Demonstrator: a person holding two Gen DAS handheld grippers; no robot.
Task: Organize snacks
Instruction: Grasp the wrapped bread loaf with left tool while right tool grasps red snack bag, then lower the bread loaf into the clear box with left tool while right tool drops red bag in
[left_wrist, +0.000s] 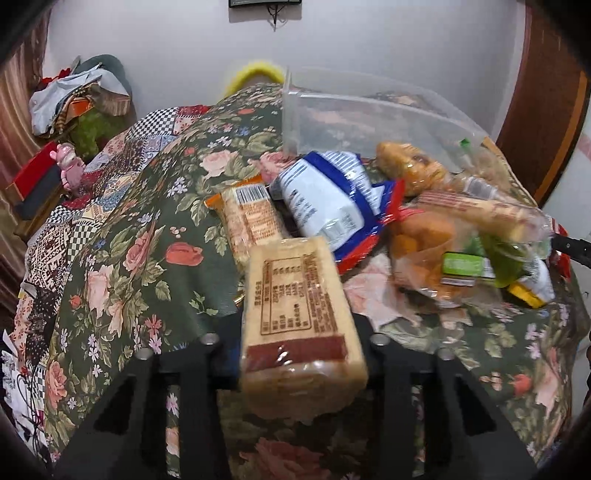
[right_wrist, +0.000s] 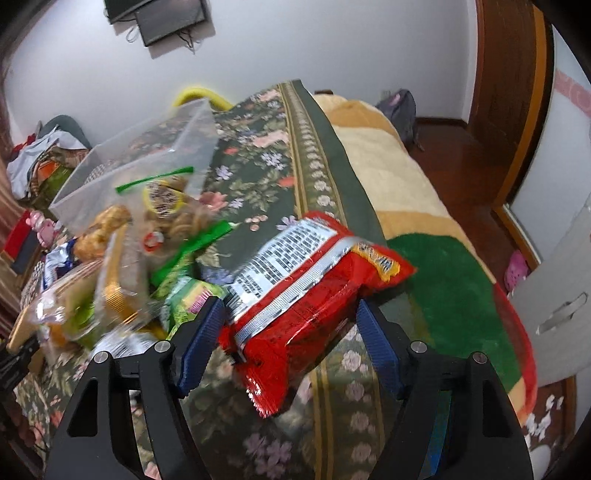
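My left gripper (left_wrist: 295, 332) is shut on a tan wrapped cake pack (left_wrist: 299, 317) and holds it above the floral bedspread. Beyond it lies a snack pile: a second tan pack (left_wrist: 251, 221), a blue and white bag (left_wrist: 325, 199), clear bags of orange pastries (left_wrist: 421, 240). A clear plastic bin (left_wrist: 369, 114) stands behind the pile. My right gripper (right_wrist: 290, 332) is shut on a red foil snack bag (right_wrist: 306, 291), lifted off the bed. In the right wrist view the pile (right_wrist: 140, 258) is at left and the bin (right_wrist: 140, 162) behind it.
The bed is covered by a floral spread (left_wrist: 147, 240) and a tan, green and red blanket (right_wrist: 443, 295). Clothes are heaped at far left (left_wrist: 74, 99). A white cardboard box (right_wrist: 554, 314) stands at right on the wooden floor.
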